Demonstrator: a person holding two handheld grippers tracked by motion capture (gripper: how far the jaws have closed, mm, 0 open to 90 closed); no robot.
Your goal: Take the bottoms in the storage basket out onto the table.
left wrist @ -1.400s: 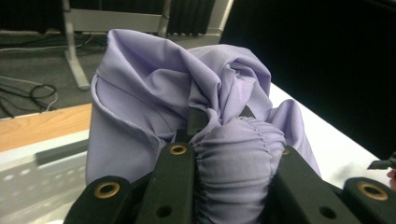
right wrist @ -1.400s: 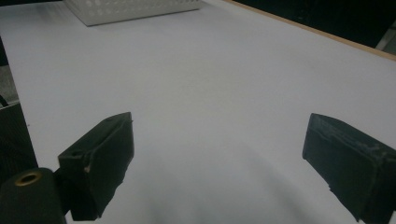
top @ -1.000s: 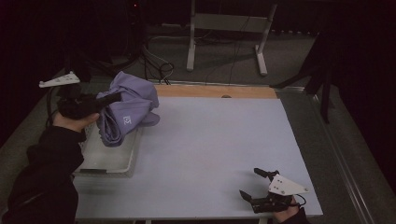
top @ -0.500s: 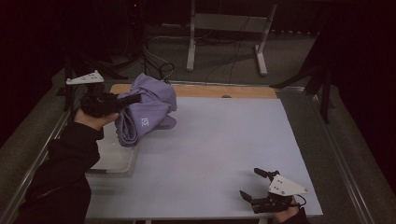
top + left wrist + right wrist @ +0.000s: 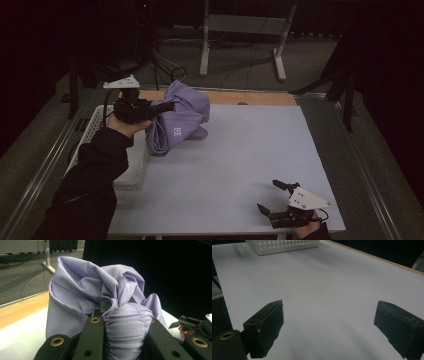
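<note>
One bunched fold of lilac garment [image 5: 180, 122] pinched in my left claw [image 5: 167, 106], lifted beside basket [image 5: 92, 132]. Right claw [image 5: 275, 197] spread, idle. Slack cloth might slip out or snag the basket rim.

A white perforated basket [image 5: 95, 131] sits at the white table's [image 5: 240, 155] left edge

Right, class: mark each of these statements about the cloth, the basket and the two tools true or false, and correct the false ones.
1. The left tool is shut on the purple cloth. True.
2. The right tool holds a corner of the cloth. False: it is open and holds nothing, near the table's front edge.
3. A white basket sits at the table's left side. True.
4. The cloth lies spread flat on the table. False: it hangs bunched from the left tool.
</note>
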